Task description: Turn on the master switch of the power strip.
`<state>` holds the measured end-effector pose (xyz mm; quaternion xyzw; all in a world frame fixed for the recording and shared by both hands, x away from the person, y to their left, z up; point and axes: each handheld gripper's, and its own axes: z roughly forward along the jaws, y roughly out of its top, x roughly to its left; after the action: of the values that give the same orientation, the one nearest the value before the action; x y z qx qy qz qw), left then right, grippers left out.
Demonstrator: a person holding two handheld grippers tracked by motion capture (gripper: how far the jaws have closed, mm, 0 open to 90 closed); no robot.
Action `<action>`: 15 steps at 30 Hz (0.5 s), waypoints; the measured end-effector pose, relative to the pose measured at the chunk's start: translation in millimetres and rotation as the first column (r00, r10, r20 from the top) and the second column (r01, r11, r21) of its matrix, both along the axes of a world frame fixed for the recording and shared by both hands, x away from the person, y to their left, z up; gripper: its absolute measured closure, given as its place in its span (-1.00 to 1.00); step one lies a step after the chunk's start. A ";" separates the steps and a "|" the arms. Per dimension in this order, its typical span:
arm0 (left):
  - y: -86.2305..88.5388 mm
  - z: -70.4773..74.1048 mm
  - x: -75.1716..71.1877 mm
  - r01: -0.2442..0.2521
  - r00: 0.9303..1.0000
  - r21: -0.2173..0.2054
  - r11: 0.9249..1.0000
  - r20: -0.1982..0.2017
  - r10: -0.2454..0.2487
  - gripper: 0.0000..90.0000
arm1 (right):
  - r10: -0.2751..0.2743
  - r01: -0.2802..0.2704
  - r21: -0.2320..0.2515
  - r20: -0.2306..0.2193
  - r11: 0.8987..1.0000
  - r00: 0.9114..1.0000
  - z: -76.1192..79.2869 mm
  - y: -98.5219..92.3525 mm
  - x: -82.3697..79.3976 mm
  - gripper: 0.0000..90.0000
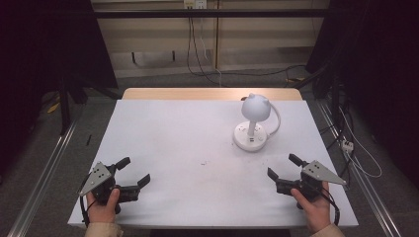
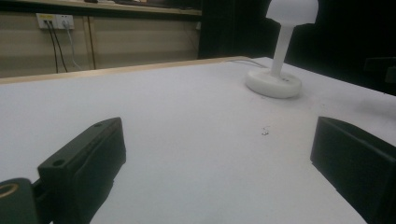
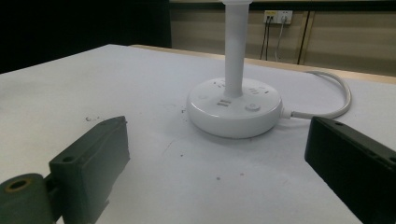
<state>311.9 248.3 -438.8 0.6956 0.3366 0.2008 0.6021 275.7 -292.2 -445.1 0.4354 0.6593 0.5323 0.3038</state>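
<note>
Near table's front edge, left gripper (image 1: pixel 134 171) gaping, right gripper (image 1: pixel 282 166) gaping

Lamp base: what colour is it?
White, like the rest of the lamp; clearest in the right gripper view.

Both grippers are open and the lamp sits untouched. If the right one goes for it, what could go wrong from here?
1. The lamp is top-heavy: a big round head on a thin stem. A push high up may tip it.
2. Its cord curls beside the round base, close to the right gripper; a jaw could snag it and drag the lamp.
3. The left gripper is far away and cannot readily steady it.
</note>
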 end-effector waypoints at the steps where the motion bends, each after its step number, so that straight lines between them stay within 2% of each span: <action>1: 0.2 0.1 0.2 0.002 1.000 0.001 1.000 0.002 -0.002 -0.93 | -0.002 0.002 -0.005 -0.002 1.000 1.000 -0.1 -0.4 1.7 -0.87; 8: -1.3 -0.3 1.9 0.004 1.000 0.002 1.000 0.002 -0.004 -0.93 | -0.019 0.019 0.008 -0.027 1.000 0.999 0.6 -1.7 8.7 -0.87; 15: -2.1 -0.3 1.8 0.004 1.000 0.007 1.000 0.002 -0.004 -0.93 | -0.021 0.020 -0.007 -0.050 1.000 0.999 -0.6 -3.6 14.5 -0.87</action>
<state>313.7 246.1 -439.0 0.6983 0.3341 0.2014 0.6002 290.2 -295.8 -445.8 0.4545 0.6638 0.5161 0.2940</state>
